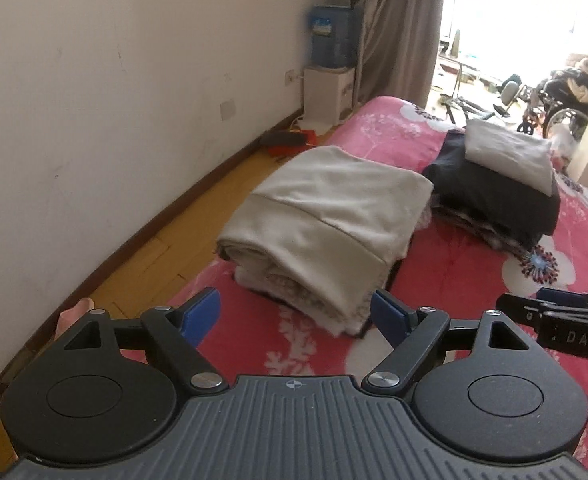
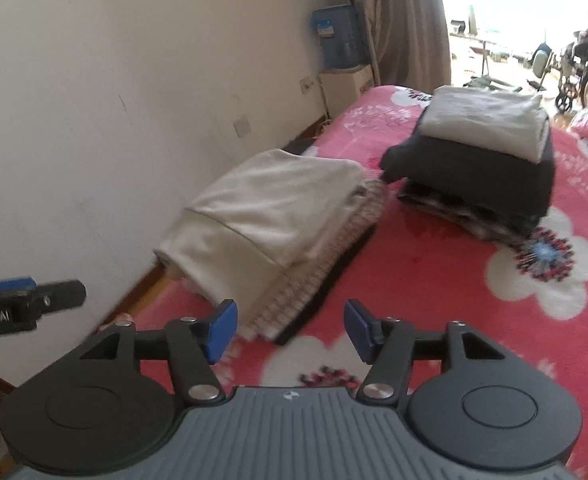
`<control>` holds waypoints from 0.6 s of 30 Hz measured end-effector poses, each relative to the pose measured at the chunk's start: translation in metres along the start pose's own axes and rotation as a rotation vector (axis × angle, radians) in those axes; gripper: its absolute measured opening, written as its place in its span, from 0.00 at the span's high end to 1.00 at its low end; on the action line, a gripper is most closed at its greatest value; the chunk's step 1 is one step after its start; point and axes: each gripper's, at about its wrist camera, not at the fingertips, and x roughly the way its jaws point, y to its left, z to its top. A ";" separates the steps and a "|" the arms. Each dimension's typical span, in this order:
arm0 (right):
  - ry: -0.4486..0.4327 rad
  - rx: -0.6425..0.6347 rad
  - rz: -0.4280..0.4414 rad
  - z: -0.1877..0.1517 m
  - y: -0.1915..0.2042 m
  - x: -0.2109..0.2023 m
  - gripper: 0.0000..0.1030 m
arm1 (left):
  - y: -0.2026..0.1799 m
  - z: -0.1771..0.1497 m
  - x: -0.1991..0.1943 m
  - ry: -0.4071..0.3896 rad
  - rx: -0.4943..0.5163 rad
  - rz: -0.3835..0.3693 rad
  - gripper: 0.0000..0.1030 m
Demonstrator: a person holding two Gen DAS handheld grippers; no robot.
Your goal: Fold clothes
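A folded beige garment (image 1: 326, 216) (image 2: 262, 216) tops a small stack of folded clothes near the left edge of the pink floral bed (image 1: 454, 288) (image 2: 434, 288). Farther back sits a second stack: a white folded piece (image 1: 506, 152) (image 2: 486, 120) on dark garments (image 1: 498, 200) (image 2: 478, 176). My left gripper (image 1: 296, 316) hangs open just in front of the beige stack, holding nothing. My right gripper (image 2: 290, 330) is open too, empty, hovering over the bed before the same stack. Each gripper shows at the edge of the other's view.
A white wall (image 1: 114, 100) and wooden floor (image 1: 166, 256) run along the bed's left side. A water dispenser (image 1: 330, 72) stands by the curtain (image 1: 398, 28). Red tools (image 1: 290, 140) lie on the floor. Wheelchairs (image 1: 566, 96) stand beyond the bright doorway.
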 end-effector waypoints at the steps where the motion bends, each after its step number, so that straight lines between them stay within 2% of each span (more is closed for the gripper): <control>1: 0.003 -0.009 -0.012 0.000 -0.003 0.000 0.37 | -0.005 -0.001 0.002 -0.002 0.000 0.007 0.19; 5: 0.019 -0.038 -0.034 0.001 -0.004 -0.002 0.29 | -0.020 -0.004 0.006 0.005 0.013 0.068 0.19; 7: 0.038 -0.053 -0.034 0.001 0.001 -0.001 0.25 | -0.021 -0.005 0.004 -0.002 0.002 0.075 0.19; 10: 0.066 -0.074 -0.027 -0.001 0.011 0.003 0.22 | -0.019 -0.008 0.005 0.002 -0.001 0.089 0.19; 18: 0.059 -0.054 -0.060 -0.013 0.038 0.012 0.10 | -0.005 -0.020 0.015 0.031 0.010 0.142 0.19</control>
